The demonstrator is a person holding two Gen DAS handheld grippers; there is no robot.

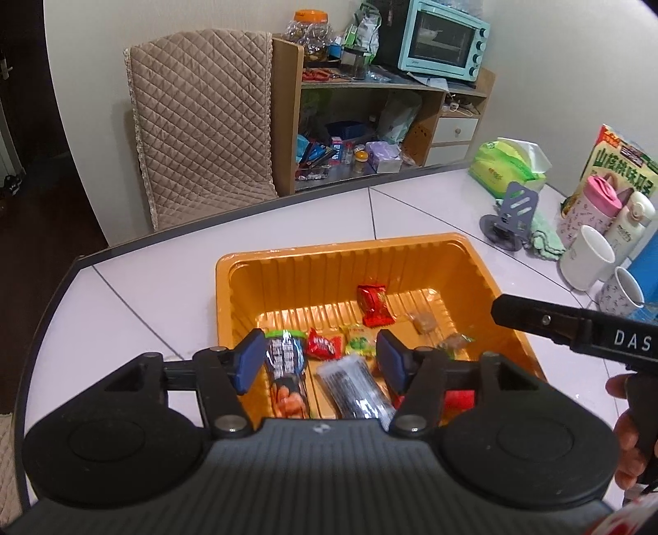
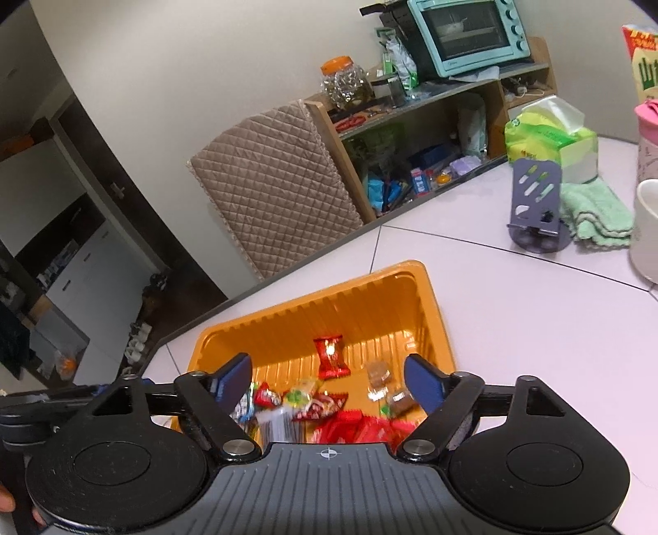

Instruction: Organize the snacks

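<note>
- The left gripper (image 1: 320,360) hangs above the near part of the orange tray (image 1: 288,263), with its jaws apart and nothing pressed between the blue pads (image 1: 251,358).
- Below and between these pads lie the snacks: a dark tube-like packet (image 1: 286,370) with white characters too small to read, and a clear wrapper with a dark bar (image 1: 355,389) inside.
- Just ahead of the left gripper there is a small red packet (image 1: 325,345) and a yellow-green candy (image 1: 361,343); its print is not readable.
- Farther ahead, near the middle of the tray, stands a red foil packet (image 1: 373,305), and to the right of it a pale brown sweet (image 1: 423,322) in clear wrap.
- The right gripper (image 2: 329,384) is also over the near end of the same tray, its jaws wide apart and holding nothing.
- In the left wrist view, the right gripper comes in from the right side, and the white letters "DAS" show on its black body; the rest is cut by the edge.
- The tray rests on the white desk (image 1: 164,296).
- Far to the right of the left gripper stands a snack box (image 1: 617,164) with big green Chinese characters "山核桃味", beside a pink cup (image 1: 588,214) and a white mug (image 1: 586,263).
- A green tissue pack (image 1: 506,164) lies beyond a grey phone stand (image 1: 512,216); its small label I cannot read.
- On the shelf behind the desk sits a light blue oven (image 1: 444,39).
</note>
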